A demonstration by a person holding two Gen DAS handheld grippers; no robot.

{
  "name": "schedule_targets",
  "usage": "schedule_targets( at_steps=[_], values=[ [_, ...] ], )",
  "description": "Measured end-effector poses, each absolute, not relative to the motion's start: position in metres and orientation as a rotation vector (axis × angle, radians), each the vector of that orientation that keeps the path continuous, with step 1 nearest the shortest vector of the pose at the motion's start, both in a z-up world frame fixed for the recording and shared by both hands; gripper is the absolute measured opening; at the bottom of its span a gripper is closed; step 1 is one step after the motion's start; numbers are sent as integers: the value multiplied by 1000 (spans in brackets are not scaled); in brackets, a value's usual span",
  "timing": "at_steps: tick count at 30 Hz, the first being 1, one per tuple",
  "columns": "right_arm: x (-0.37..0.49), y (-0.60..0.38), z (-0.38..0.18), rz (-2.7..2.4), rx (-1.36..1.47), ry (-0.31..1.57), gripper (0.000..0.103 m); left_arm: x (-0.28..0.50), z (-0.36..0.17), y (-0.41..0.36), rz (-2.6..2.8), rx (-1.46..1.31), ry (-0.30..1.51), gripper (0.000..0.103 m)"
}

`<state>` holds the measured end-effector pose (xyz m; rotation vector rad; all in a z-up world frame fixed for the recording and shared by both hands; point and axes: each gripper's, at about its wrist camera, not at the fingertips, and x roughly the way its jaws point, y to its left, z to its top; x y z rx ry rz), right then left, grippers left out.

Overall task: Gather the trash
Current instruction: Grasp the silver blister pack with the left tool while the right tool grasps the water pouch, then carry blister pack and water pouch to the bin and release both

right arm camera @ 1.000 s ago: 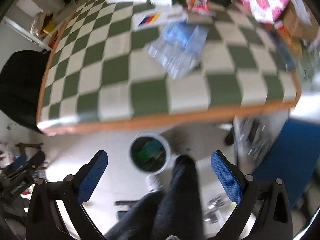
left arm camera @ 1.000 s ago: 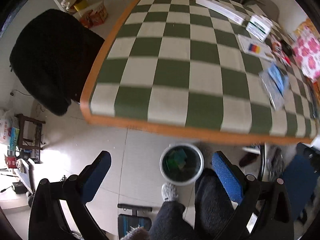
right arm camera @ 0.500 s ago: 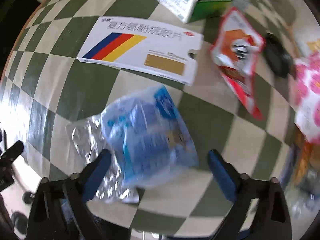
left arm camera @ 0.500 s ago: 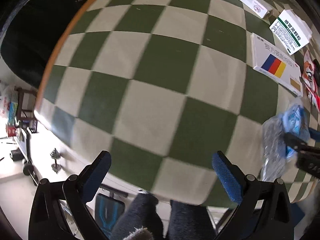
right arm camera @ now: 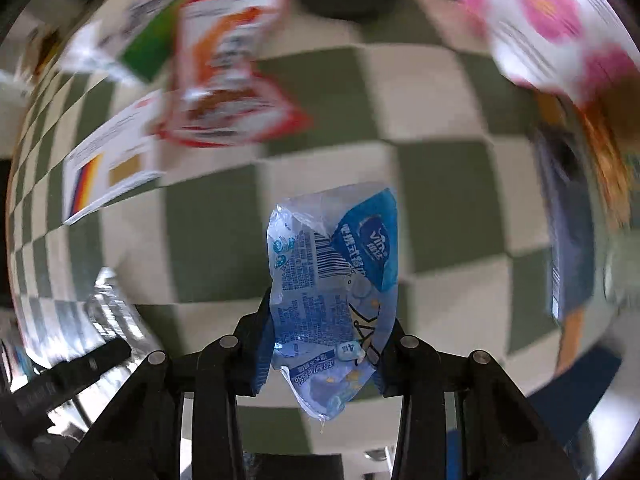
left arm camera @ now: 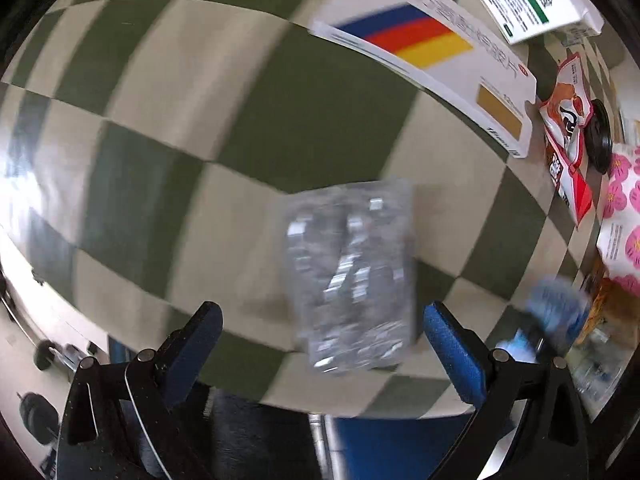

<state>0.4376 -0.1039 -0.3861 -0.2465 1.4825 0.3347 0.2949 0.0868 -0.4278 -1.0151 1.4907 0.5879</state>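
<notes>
Your right gripper [right arm camera: 326,344] clamps blue tissue wrapper [right arm camera: 336,280], jaws closed on its lower half, wrapper lifted clear above checkered table [right arm camera: 440,184]. Your left gripper [left arm camera: 320,344] hangs spread wide over crinkled clear wrapper [left arm camera: 352,276], which lies flat on table near front edge, between blue pads, untouched. Striped medicine box [left arm camera: 432,64] lies beyond it.

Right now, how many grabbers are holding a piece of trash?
1. The right gripper is shut on the blue wrapper, lifted off the table. The left gripper is open, empty, with the clear crinkly wrapper lying between its fingers.
</notes>
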Motion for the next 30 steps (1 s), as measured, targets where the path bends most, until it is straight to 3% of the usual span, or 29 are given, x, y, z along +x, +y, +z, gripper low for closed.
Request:
schedule_targets(
  at_steps=[5, 7, 9, 14, 23, 26, 28, 30],
  values=[
    [446, -130, -386, 304, -228, 1496, 41, 306, -427, 63, 666, -829, 1549, 94],
    [451, -135, -389, 308, -227, 1500, 41, 315, -418, 49, 617, -709, 1518, 76],
    [452, -139, -388, 317, -232, 1499, 41, 323, -412, 35, 561, -602, 1531, 67],
    [455, -141, -390, 348, -239, 1506, 41, 338, -410, 16, 428, -407, 1540, 68],
    [456, -131, -398, 359, -302, 1501, 49, 324, -414, 51, 500, -566, 1546, 69],
    [443, -132, -400, 350, -333, 1470, 44, 328, -414, 62, 517, -575, 1538, 63],
    [439, -134, -398, 360, -312, 1459, 33, 325, -412, 62, 505, -544, 1532, 62],
    [438, -137, -397, 362, -284, 1469, 31, 327, -406, 56, 504, -509, 1520, 62]
  ],
)
